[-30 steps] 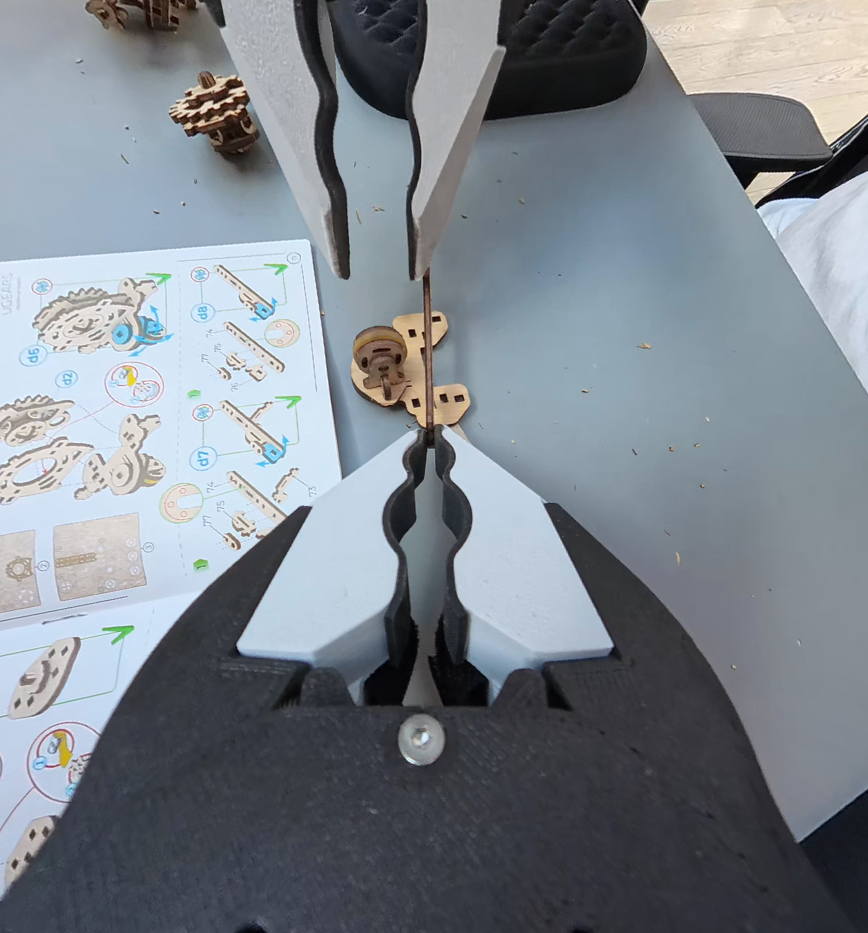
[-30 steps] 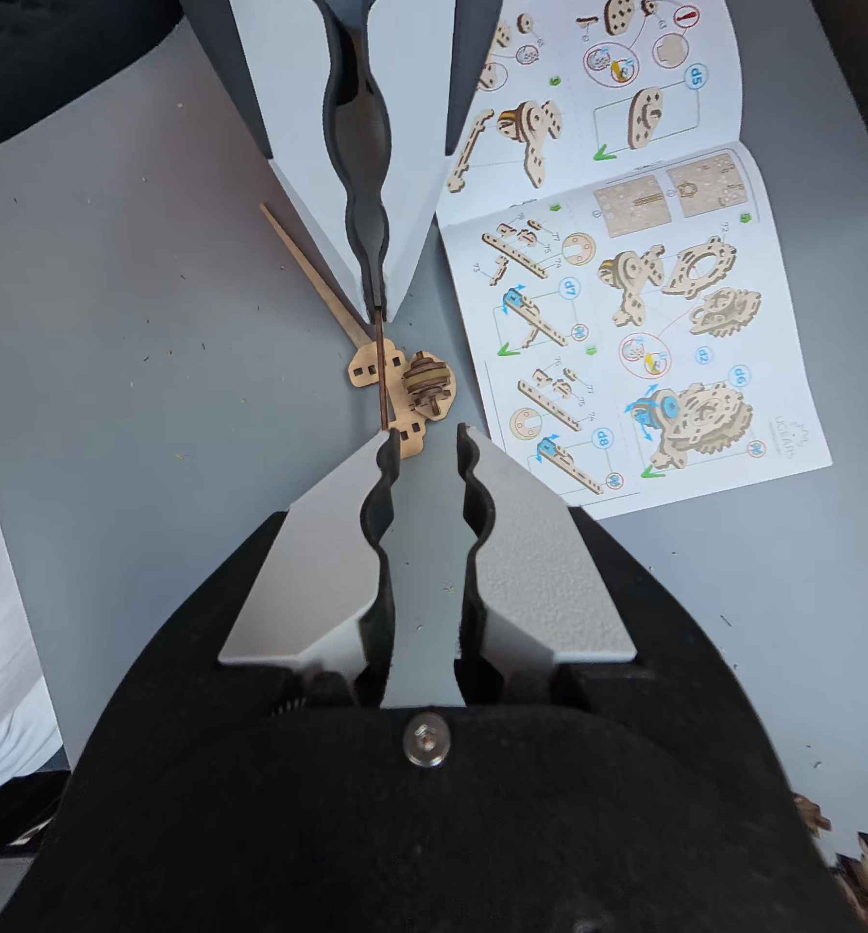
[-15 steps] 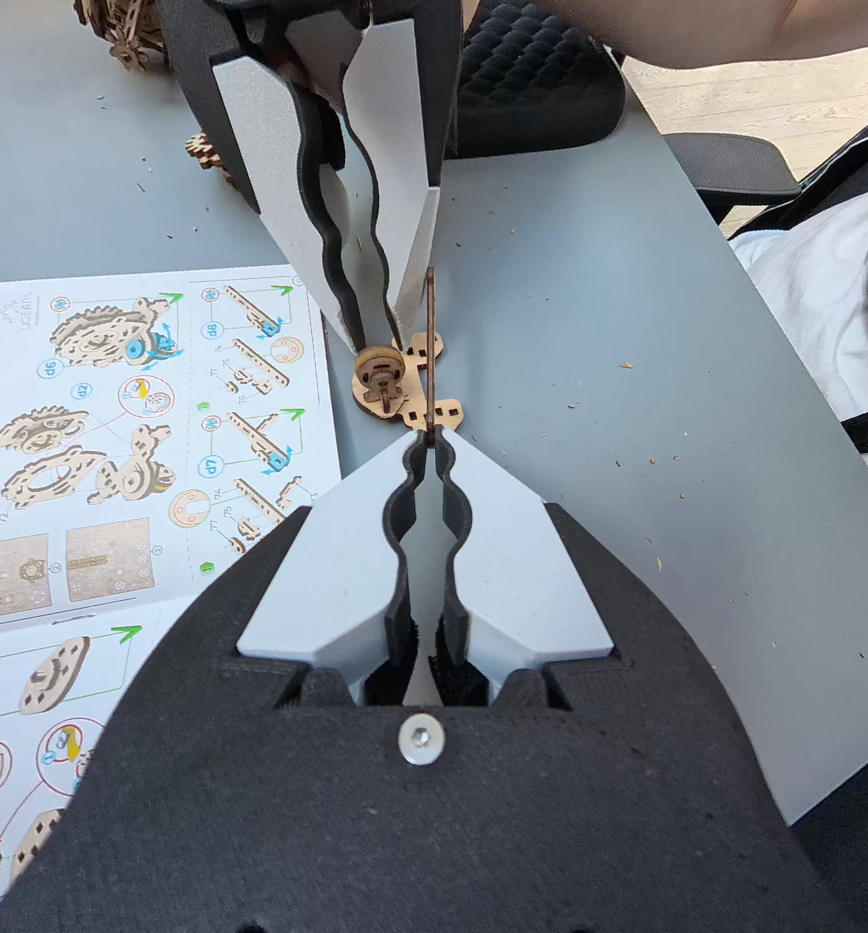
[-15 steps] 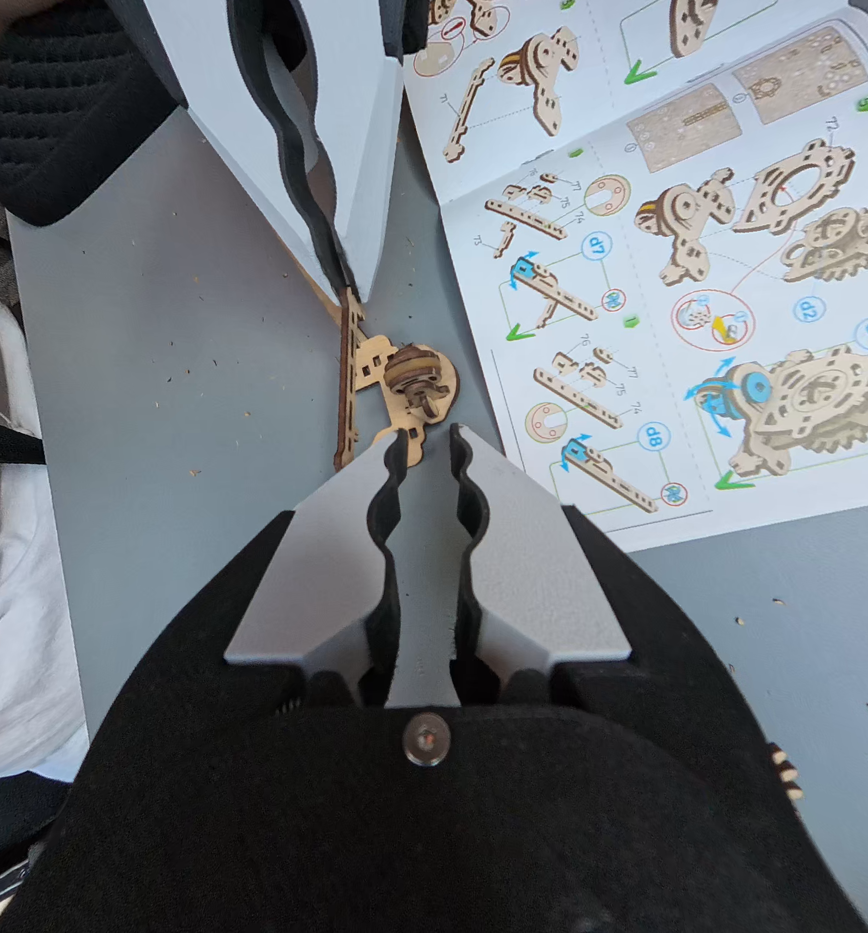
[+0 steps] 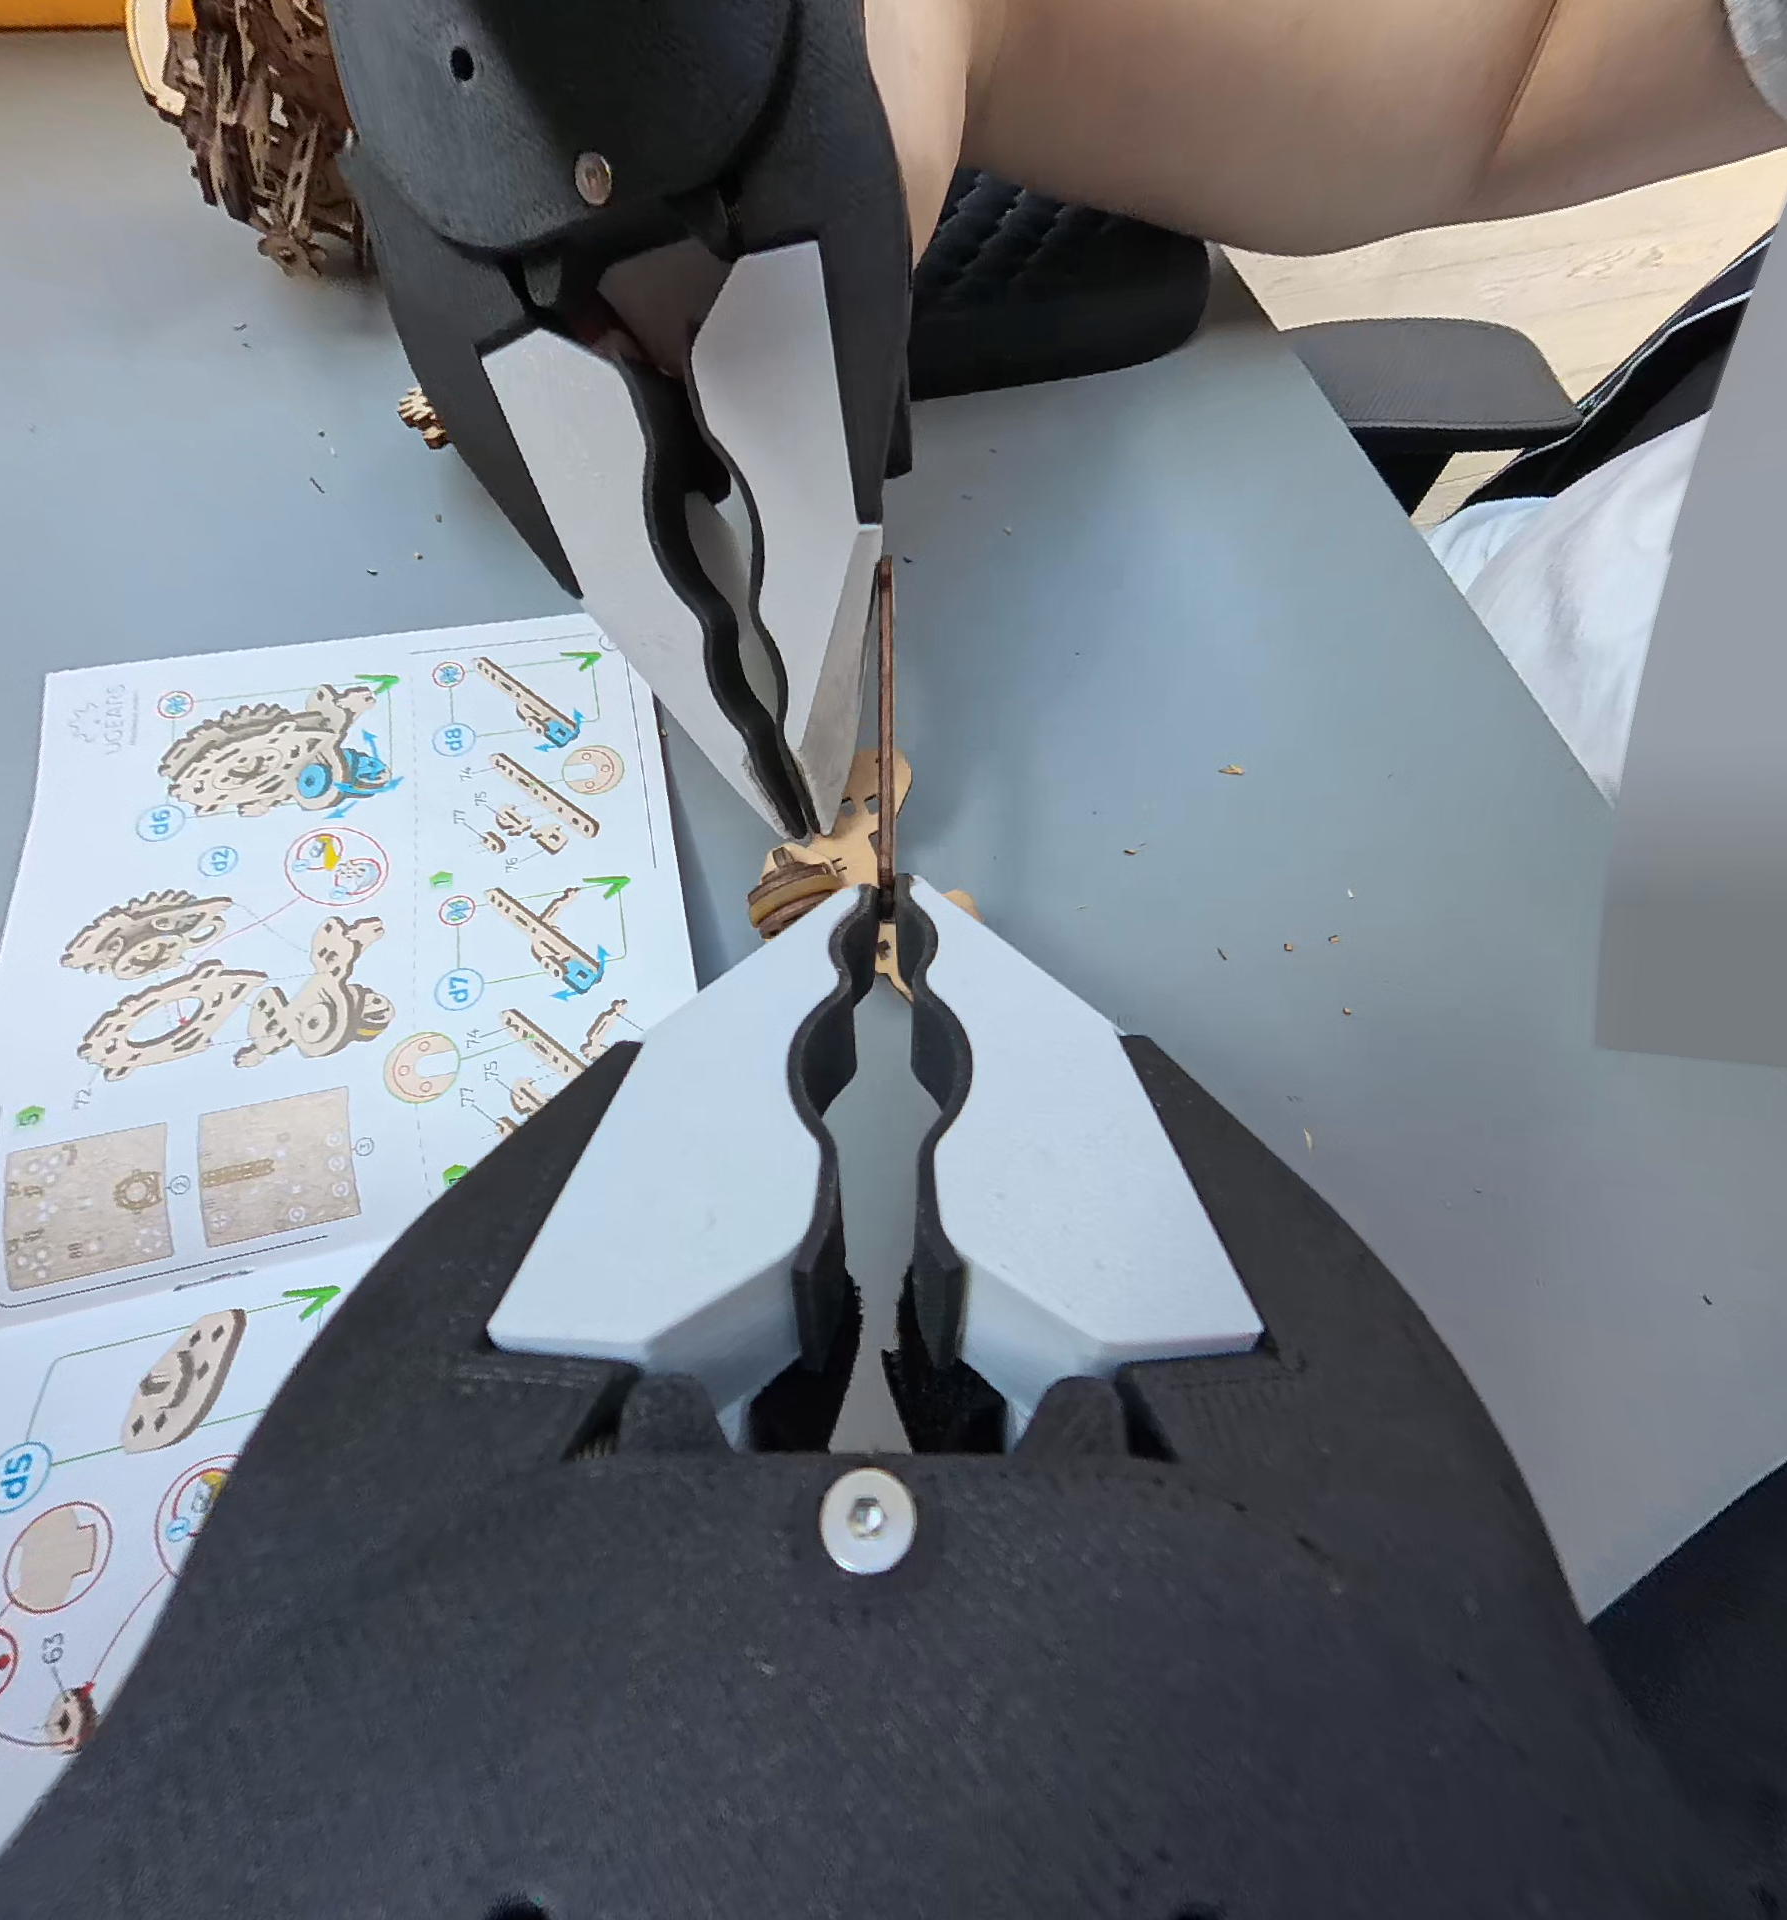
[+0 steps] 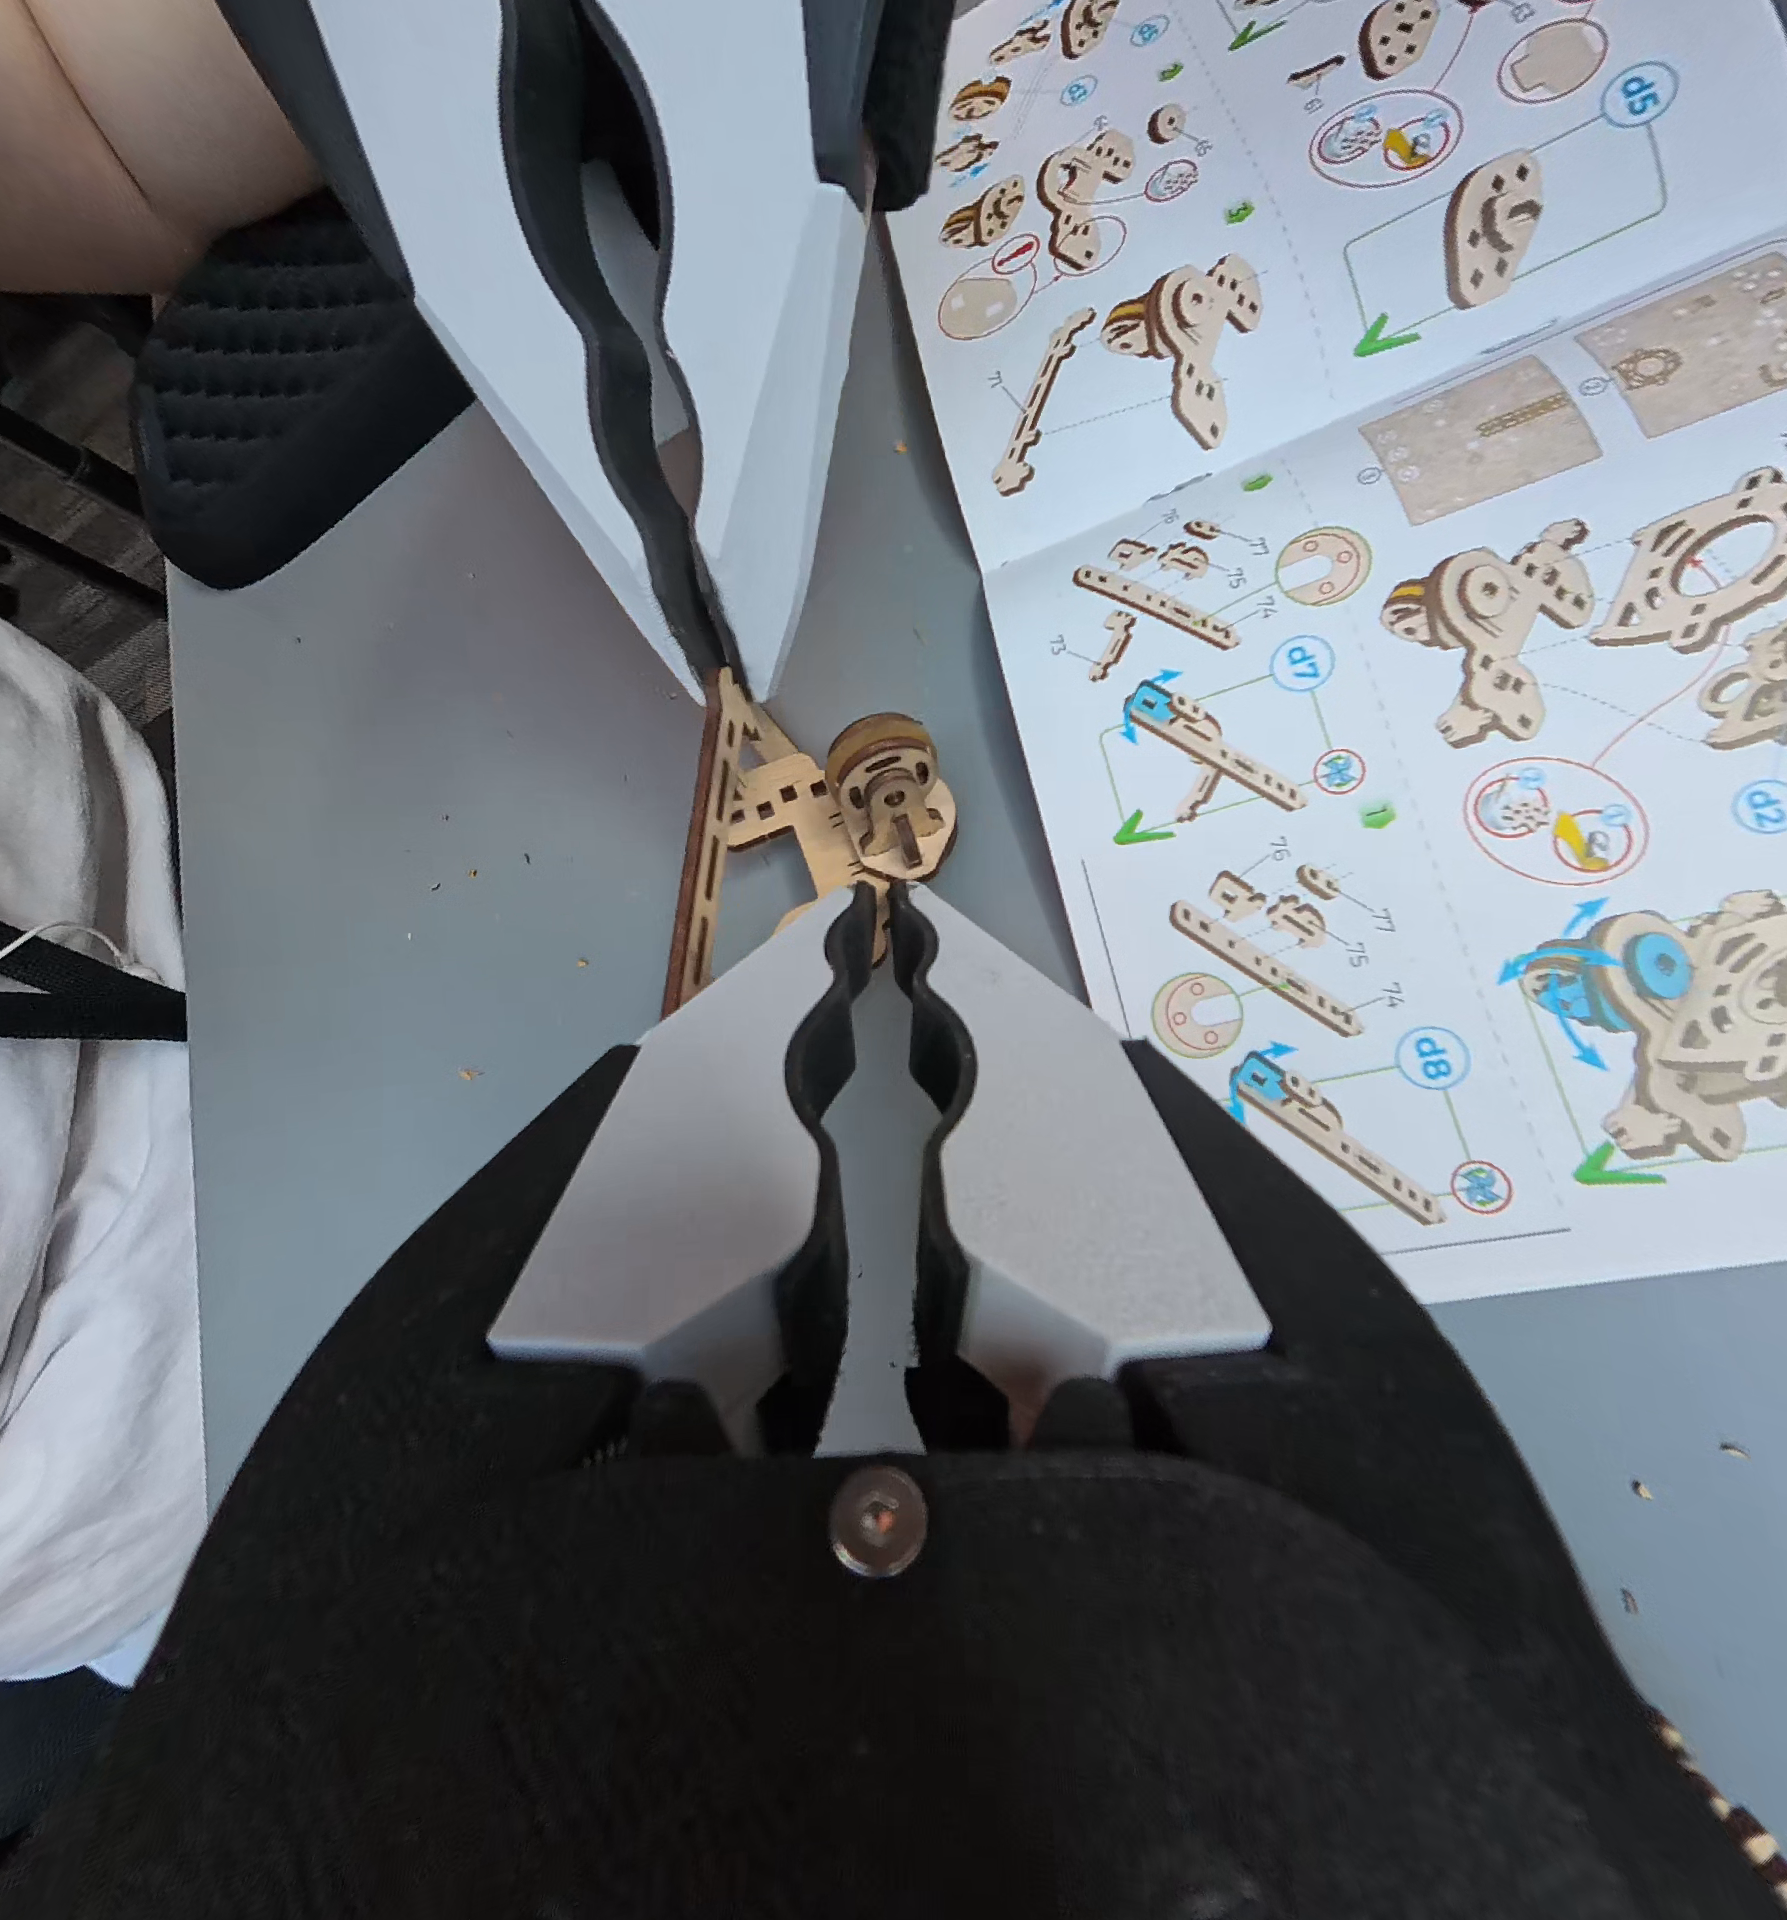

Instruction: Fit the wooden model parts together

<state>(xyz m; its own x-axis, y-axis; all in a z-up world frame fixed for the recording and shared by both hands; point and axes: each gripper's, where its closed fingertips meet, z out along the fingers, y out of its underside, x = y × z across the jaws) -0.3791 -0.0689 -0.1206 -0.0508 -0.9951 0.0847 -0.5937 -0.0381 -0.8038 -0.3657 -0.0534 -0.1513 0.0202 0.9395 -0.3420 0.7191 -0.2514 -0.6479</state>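
My left gripper (image 5: 884,899) is shut on a thin slotted wooden strip (image 5: 884,707) and holds it on edge, pointing away from me. The strip stands against a flat wooden plate (image 5: 868,800) with a round hub (image 5: 785,899) that lies on the grey table (image 5: 1232,644). My right gripper (image 6: 876,904) is shut on a lobe of that plate (image 6: 884,790). In the right wrist view the strip (image 6: 707,862) runs from the left gripper (image 6: 728,681) down along the plate's left side. In the left wrist view the right gripper (image 5: 801,826) comes in from above.
An open instruction booklet (image 5: 297,935) lies left of the parts, and shows at the right in the right wrist view (image 6: 1440,623). An assembled wooden model (image 5: 245,135) stands at the far left. A black cushion (image 5: 1055,301) and the table edge lie beyond. Left tips to right tips: about 4 cm.
My right gripper came down from open and closed on the plate beside the hub. My left gripper kept its hold on the strip and moved closer to the plate.
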